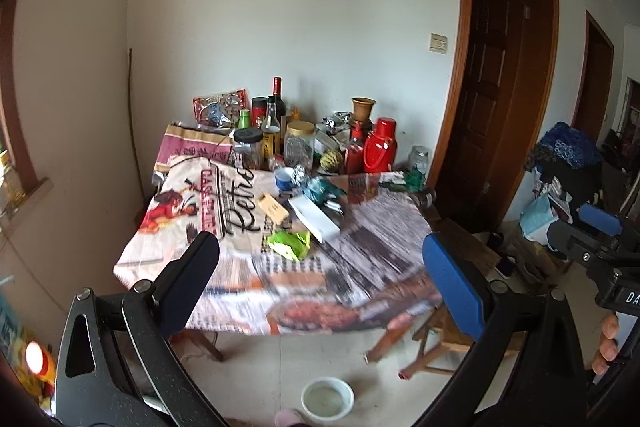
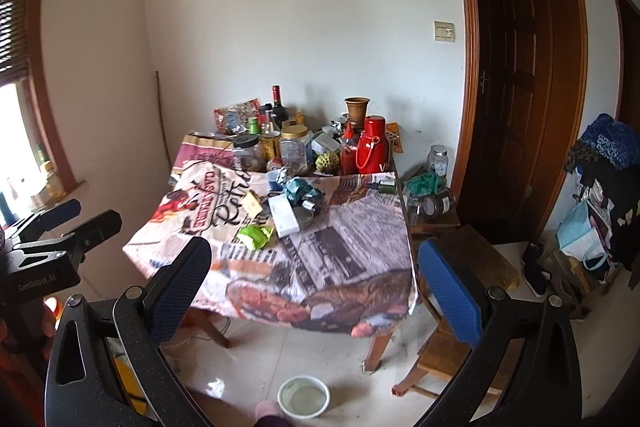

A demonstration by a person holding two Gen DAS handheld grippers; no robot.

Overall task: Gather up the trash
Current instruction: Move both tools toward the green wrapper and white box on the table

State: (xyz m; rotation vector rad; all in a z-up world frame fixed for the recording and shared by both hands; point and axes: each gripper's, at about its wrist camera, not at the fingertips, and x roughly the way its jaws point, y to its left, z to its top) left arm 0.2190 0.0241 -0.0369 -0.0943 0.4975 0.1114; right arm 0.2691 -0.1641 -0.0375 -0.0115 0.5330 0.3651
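A table [image 1: 360,259] with a printed cloth stands ahead against the wall. On it lie a crumpled green wrapper [image 1: 290,244] [image 2: 255,236], a white flat box [image 1: 314,219] [image 2: 283,215], a tan card [image 1: 273,207] [image 2: 251,203], a teal wrapper [image 1: 320,189] [image 2: 301,189] and crumpled foil [image 1: 299,174]. My left gripper [image 1: 320,283] is open and empty, well short of the table. My right gripper [image 2: 316,287] is open and empty too. The right gripper shows at the right edge of the left wrist view [image 1: 592,227]; the left gripper shows at the left edge of the right wrist view [image 2: 68,223].
Bottles, jars [image 2: 297,147], a red thermos [image 2: 373,145] and a clay vase [image 2: 357,111] crowd the table's back. A white bowl [image 2: 304,397] sits on the floor in front. A wooden stool [image 2: 452,351] and low bench with jars [image 2: 434,205] stand right. Dark doors are behind.
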